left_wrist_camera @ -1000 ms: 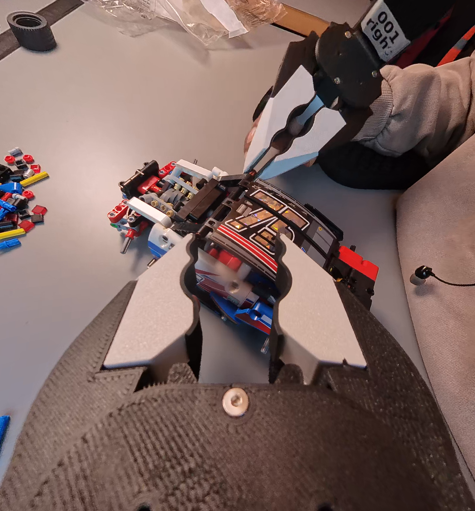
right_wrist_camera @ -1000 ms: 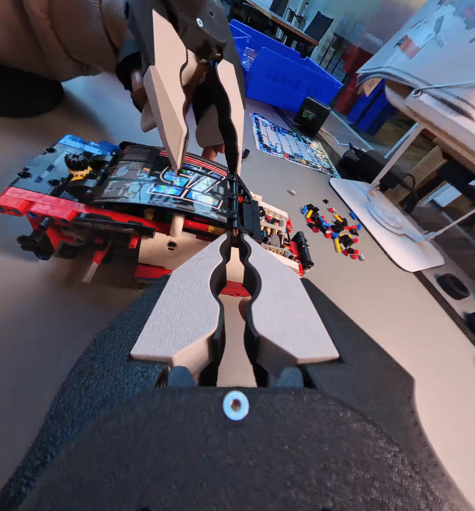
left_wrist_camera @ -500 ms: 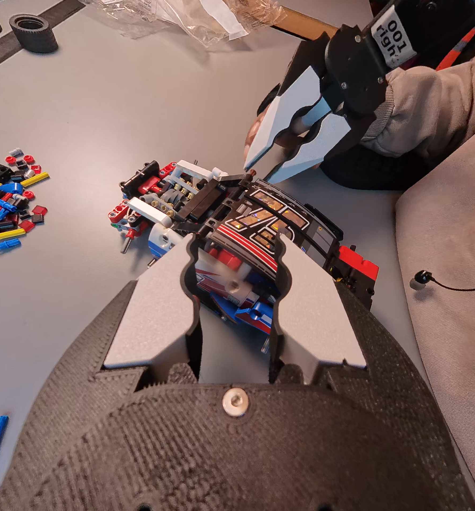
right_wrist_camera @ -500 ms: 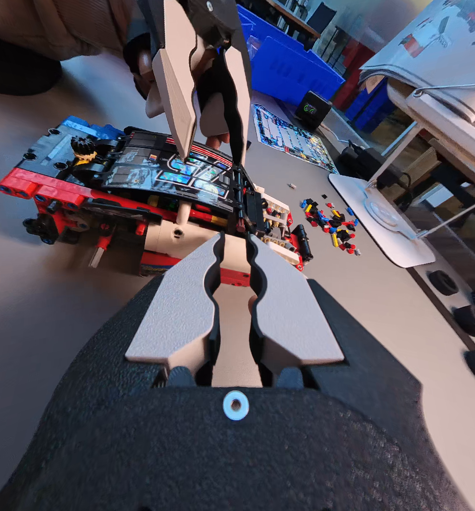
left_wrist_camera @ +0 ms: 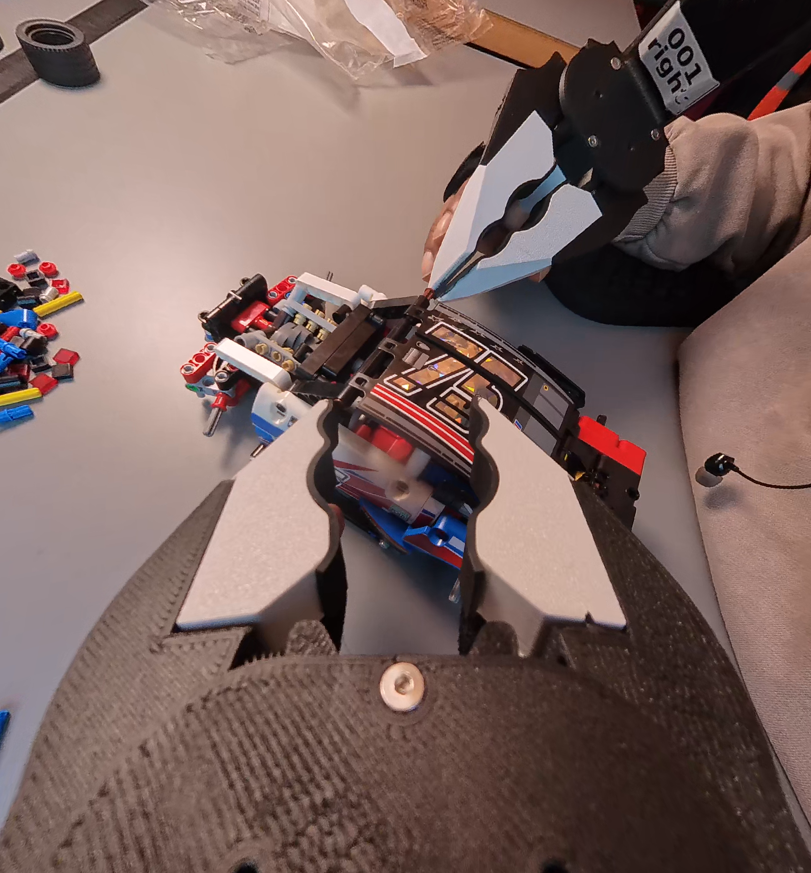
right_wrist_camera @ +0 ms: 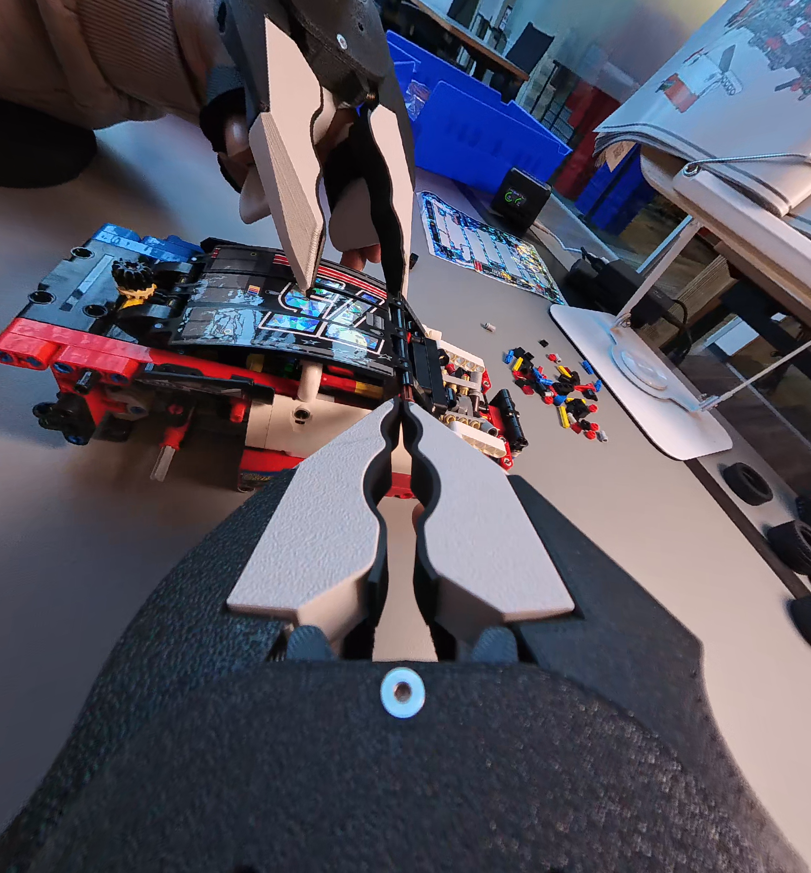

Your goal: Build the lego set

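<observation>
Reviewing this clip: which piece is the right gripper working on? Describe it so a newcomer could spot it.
Find the half-built car on the grey table. At the front edge of its black stickered roof panel, a thin black axle runs across. The right gripper pinches its dark reddish-brown end tip, unlike the bright red pins nearby.

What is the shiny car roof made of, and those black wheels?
The roof panel looks like hard black plastic, glossy, with sparkly rainbow foil stickers that flash blue and gold. The tyres look like soft matte rubber, with dull ribbed tread and no shine, though it could be plastic.
</observation>
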{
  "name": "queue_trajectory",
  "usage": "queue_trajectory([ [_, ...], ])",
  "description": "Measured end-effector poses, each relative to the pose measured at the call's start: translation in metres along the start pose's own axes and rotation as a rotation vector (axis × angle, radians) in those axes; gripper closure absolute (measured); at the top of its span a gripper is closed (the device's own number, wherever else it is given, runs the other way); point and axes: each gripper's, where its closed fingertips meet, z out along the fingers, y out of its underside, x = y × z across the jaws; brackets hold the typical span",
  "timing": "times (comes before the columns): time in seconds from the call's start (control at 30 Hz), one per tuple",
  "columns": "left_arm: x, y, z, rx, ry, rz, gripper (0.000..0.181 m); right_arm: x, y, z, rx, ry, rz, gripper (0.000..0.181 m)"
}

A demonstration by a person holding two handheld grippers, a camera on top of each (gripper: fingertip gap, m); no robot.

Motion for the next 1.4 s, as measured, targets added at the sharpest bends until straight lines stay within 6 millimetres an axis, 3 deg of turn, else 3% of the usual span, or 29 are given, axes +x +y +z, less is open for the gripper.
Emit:
queue_trajectory([
  [0.2, 0.0002, 0.0008, -0.0006, -0.006, 0.004, 0.002, 0.127, 0.0001, -0.0015, 0.0009, 0.008, 0.012, -0.056, 0.181],
  [0.6, 0.0009, 0.0025, -0.003, -0.018, 0.008, 0.01, 0.127, -0.0013, -0.0026, 0.003, -0.019, 0.079, -0.332, 0.181],
  [0.67, 0.0008, 0.0024, -0.0031, -0.022, 0.006, 0.012, 0.127, -0.0011, -0.0023, 0.003, -0.009, 0.069, -0.275, 0.181],
  [0.77, 0.0003, 0.0014, -0.0034, -0.024, -0.006, 0.015, 0.128, -0.0013, -0.0013, 0.0021, 0.02, -0.023, -0.003, 0.181],
  [0.83, 0.0008, 0.0011, -0.0039, -0.017, -0.015, 0.022, 0.128, -0.0008, -0.0006, 0.0014, 0.018, -0.074, 0.116, 0.168],
  [1.03, 0.0039, 0.0003, -0.0018, -0.013, -0.004, 0.028, 0.129, -0.0024, -0.0021, 0.004, 0.028, -0.101, 0.173, 0.179],
  [1.4, 0.004, 0.0019, -0.0013, 0.009, 0.025, -0.022, 0.13, -0.0017, -0.0023, 0.004, 0.033, 0.046, -0.2, 0.179],
])
